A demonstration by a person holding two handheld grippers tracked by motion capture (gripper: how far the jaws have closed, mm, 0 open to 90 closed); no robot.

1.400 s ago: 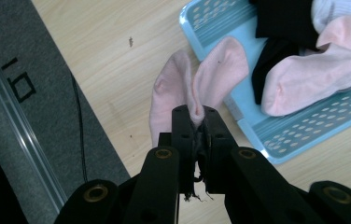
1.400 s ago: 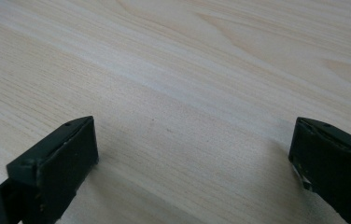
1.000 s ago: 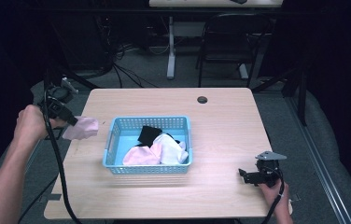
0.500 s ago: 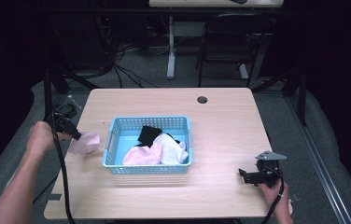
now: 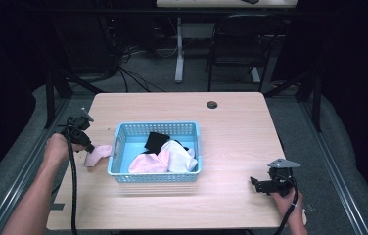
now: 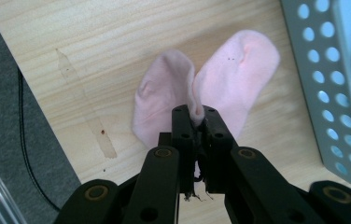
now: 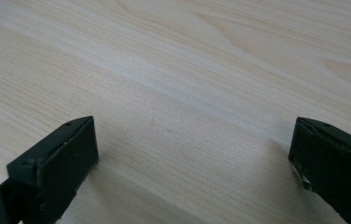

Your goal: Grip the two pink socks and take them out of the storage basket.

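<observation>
One sock out: I have a soft pale pink knit sock pinched at its fold in my left gripper, jaws shut on the cloth; it lies on the bench at the left edge, just beside the basket.
Left to do: pink, white and black garments lie heaped in the light blue perforated plastic basket.
Right gripper: jaws wide apart, holding nothing, near the front right corner.
Bench surface: pale wood grain, smooth.
</observation>
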